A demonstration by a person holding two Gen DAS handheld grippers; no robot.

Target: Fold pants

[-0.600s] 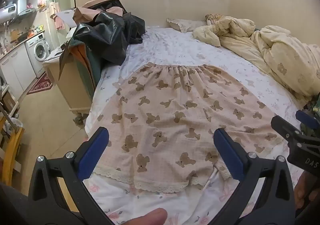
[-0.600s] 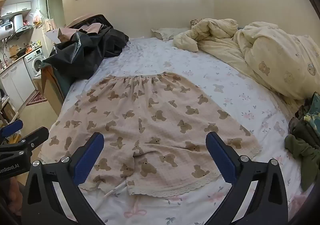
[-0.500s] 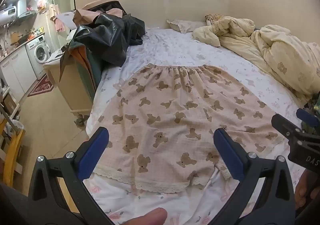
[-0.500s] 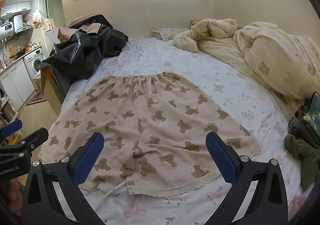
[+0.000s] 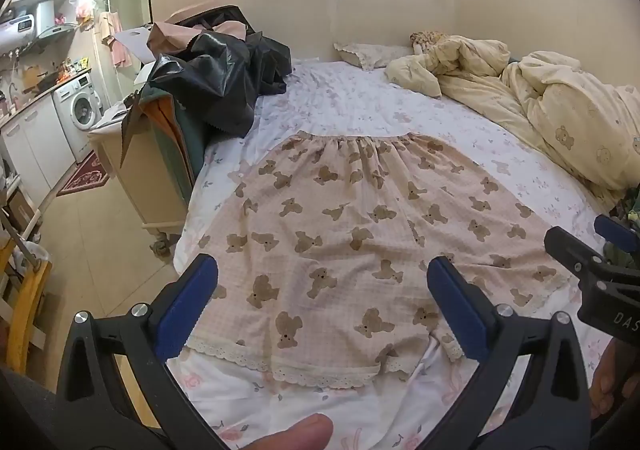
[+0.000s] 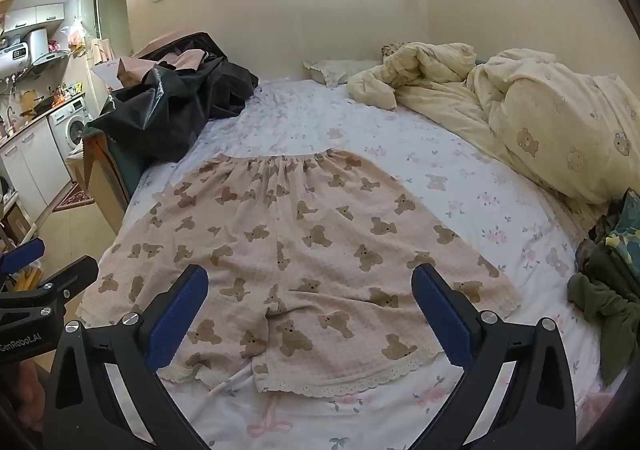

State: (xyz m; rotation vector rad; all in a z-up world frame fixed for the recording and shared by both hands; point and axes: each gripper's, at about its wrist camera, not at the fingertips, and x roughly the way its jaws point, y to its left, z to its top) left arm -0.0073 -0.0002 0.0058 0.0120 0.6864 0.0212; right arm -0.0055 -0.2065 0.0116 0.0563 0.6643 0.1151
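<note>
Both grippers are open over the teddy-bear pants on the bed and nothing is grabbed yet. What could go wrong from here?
1. The pants lie flat on the loose floral sheet; a deep pinch by the left gripper or right gripper may catch the sheet too.
2. The left leg's lace hem sits near the bed edge and could slide off.
3. The dark green clothes lie close and may snag during a sideways fold.

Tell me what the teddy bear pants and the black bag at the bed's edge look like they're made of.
Teddy bear pants: soft woven cloth, probably cotton, matte; a fine check texture, gathered waistband and lace-trimmed hems show. Black bag: thin plastic film, it seems; glossy highlights and sharp crinkles.
</note>
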